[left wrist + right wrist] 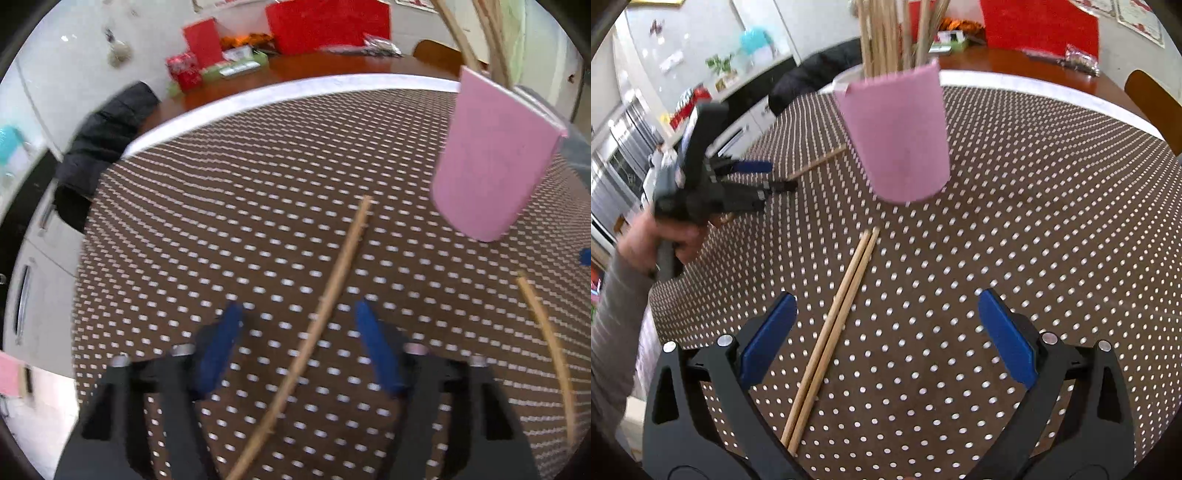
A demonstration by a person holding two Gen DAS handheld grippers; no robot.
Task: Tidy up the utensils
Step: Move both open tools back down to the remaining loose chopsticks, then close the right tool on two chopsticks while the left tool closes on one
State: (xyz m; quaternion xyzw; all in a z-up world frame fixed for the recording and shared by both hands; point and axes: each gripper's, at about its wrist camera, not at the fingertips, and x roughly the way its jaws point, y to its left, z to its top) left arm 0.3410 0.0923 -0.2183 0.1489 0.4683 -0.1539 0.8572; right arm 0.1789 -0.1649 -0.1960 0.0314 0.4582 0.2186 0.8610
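Observation:
A single wooden chopstick (pixel 321 314) lies on the dotted tablecloth between the blue pads of my left gripper (pixel 295 306); the pads stand apart from it, so the gripper is open. The pink cup (pixel 491 162) stands to the right, ahead of it. In the right wrist view a pair of chopsticks (pixel 842 314) lies side by side between the wide-open jaws of my right gripper (pixel 886 295), untouched. The pink cup (pixel 897 136) stands just beyond, with several chopsticks (pixel 886 33) upright in it. My left gripper (pixel 779 177) shows at the left, over its chopstick (pixel 816 162).
Brown white-dotted cloth (pixel 1034 221) covers the round table, with a white rim (pixel 258 96) at the far edge. Another chopstick (pixel 550 347) curves at the right. A black jacket (pixel 99 147) hangs beyond the edge. Red boxes (pixel 325 26) sit on a wooden table behind.

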